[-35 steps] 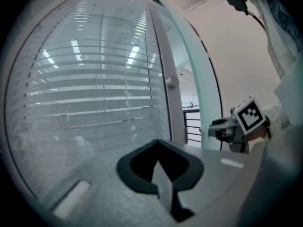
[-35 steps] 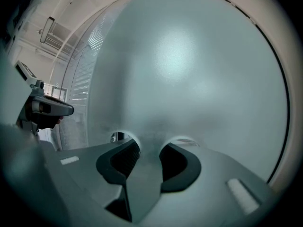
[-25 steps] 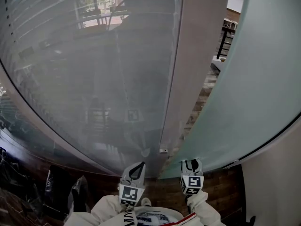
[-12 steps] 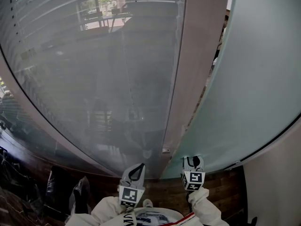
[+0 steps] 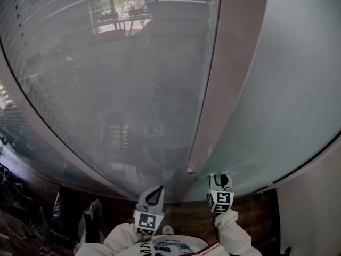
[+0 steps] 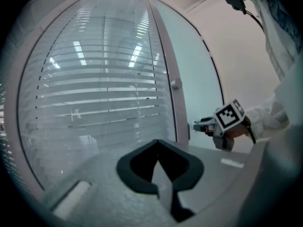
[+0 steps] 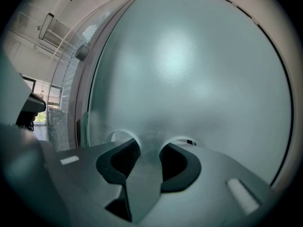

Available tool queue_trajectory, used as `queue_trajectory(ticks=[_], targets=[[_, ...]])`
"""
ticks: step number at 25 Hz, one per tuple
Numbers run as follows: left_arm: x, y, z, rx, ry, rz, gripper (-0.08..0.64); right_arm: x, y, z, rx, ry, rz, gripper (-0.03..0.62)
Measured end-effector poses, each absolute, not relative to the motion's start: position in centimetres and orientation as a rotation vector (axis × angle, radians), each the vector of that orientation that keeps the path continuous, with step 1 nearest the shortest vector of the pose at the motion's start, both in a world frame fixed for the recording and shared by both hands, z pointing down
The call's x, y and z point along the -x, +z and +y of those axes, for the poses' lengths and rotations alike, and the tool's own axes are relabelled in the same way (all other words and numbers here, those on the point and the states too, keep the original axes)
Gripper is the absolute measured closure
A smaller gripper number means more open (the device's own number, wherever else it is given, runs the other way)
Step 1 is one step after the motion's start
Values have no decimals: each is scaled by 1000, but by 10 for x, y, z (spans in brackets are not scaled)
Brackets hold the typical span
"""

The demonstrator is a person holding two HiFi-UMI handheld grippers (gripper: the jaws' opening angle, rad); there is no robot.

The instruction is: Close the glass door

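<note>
The right gripper (image 5: 219, 179) has its fingers apart and empty, tips close against the frosted glass door (image 5: 287, 89). Left of the door, the left gripper (image 5: 156, 190) is pinched together and empty, facing the frame post (image 5: 226, 79) and the blinds (image 6: 94, 89).

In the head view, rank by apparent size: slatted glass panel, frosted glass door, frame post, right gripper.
slatted glass panel
frosted glass door
frame post
right gripper, smallest despite being nearest the camera

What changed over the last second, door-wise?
The frosted glass door swung toward the door frame; the gap showing the room beyond is gone from the head view. The right gripper stayed by the glass, jaws open; the left gripper stayed low, jaws shut.
</note>
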State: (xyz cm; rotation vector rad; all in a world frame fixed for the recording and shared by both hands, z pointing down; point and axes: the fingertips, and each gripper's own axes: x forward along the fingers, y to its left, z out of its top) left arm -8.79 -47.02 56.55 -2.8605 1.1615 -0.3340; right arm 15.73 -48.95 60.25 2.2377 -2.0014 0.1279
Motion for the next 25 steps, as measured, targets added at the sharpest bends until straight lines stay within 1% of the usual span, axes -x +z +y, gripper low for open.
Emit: queue_trajectory(ticks=[9, 25], targets=[[97, 568, -474, 2851, -328, 1217, 557, -161, 604, -499, -2238, 136, -2001, 460], [86, 567, -473, 2867, -308, 1172, 557, -161, 604, -506, -2225, 135, -2014, 460]])
